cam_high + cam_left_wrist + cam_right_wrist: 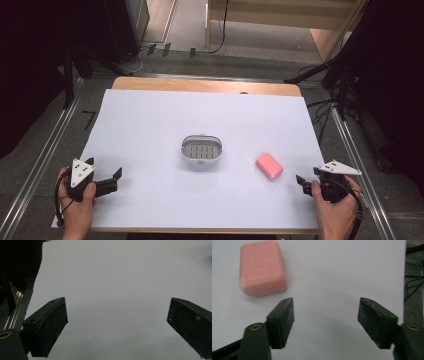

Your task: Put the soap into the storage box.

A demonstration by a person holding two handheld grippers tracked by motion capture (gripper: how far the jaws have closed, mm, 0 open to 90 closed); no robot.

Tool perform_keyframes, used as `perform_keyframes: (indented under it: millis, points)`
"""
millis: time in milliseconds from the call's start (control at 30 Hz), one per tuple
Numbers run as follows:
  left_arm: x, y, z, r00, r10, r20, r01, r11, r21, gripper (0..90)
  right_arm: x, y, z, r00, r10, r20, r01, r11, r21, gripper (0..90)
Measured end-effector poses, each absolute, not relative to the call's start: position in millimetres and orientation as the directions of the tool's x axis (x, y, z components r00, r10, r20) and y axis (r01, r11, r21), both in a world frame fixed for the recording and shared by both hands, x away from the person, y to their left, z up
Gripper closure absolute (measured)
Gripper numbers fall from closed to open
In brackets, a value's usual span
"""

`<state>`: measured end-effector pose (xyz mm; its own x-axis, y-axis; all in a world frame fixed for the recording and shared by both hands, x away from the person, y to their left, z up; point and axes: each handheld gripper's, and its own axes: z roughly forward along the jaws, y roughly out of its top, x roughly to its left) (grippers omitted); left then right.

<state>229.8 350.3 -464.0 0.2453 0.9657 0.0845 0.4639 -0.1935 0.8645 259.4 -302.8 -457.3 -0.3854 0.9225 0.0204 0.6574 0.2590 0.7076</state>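
A pink soap bar [269, 166] lies flat on the white table cover, right of centre. A small white soap dish [201, 149] with a slotted grey insert sits at the middle of the table. My right gripper [303, 183] rests near the right front edge, just right of the soap, open with nothing between its pads. In the right gripper view the soap bar [262, 268] lies beyond and left of the jaws, and the right gripper [325, 312] has bare cover under it. My left gripper [117, 176] sits at the left front, open and empty [117, 315].
The white cover [165, 115] spreads over a wooden table [200, 85]. Metal rails run along both sides on the floor. Cables lie on the floor at the right [325, 107]. A wooden frame [280, 15] stands behind the table.
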Motion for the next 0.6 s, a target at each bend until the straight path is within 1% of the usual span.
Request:
perform_keyframes:
  millis: [33,67,167,233,267,333,400,433,467,600]
  points:
    - [229.8,350.3,-464.0,0.245,0.966,0.085,0.464,-0.193,0.865,3.6,259.4,-302.8,-457.3,-0.385,0.923,0.020,0.657,0.259,0.708,26.0]
    - [229.7,350.2,-464.0,0.246,0.965,0.087,0.461,-0.196,0.866,3.6,262.9,-299.9,-457.3,-0.420,0.907,0.014,0.683,0.306,0.664,21.1]
    - [229.6,350.2,-464.0,0.246,0.965,0.090,0.460,-0.198,0.866,3.6,268.7,-294.6,-457.4,-0.441,0.898,0.013,0.729,0.350,0.588,21.2]
    - [229.6,350.1,-464.0,0.246,0.965,0.091,0.460,-0.198,0.866,3.6,270.3,-292.6,-457.0,-0.455,0.890,0.008,0.733,0.370,0.571,20.3]
    - [229.6,350.0,-464.0,0.247,0.965,0.092,0.461,-0.201,0.865,3.6,274.7,-288.0,-455.9,-0.485,0.875,0.001,0.744,0.412,0.526,17.0]
    - [229.5,350.1,-463.9,0.247,0.965,0.091,0.461,-0.199,0.865,3.6,278.4,-285.3,-455.1,-0.493,0.870,0.008,0.764,0.428,0.483,13.5]
    - [229.6,350.5,-463.9,0.249,0.964,0.090,0.460,-0.199,0.865,3.6,282.9,-283.1,-454.7,-0.504,0.864,0.005,0.773,0.448,0.450,12.9]
    - [229.6,350.5,-463.9,0.249,0.964,0.090,0.460,-0.199,0.865,3.7,282.9,-283.1,-454.7,-0.504,0.864,0.005,0.773,0.448,0.450,12.9]
    - [229.7,350.4,-464.0,0.249,0.964,0.088,0.458,-0.197,0.867,3.7,286.9,-280.9,-453.6,-0.512,0.859,0.001,0.782,0.466,0.414,7.2]
    - [229.7,350.3,-464.1,0.249,0.965,0.085,0.459,-0.195,0.867,3.6,293.3,-275.1,-449.6,-0.530,0.848,-0.022,0.789,0.503,0.352,0.8]
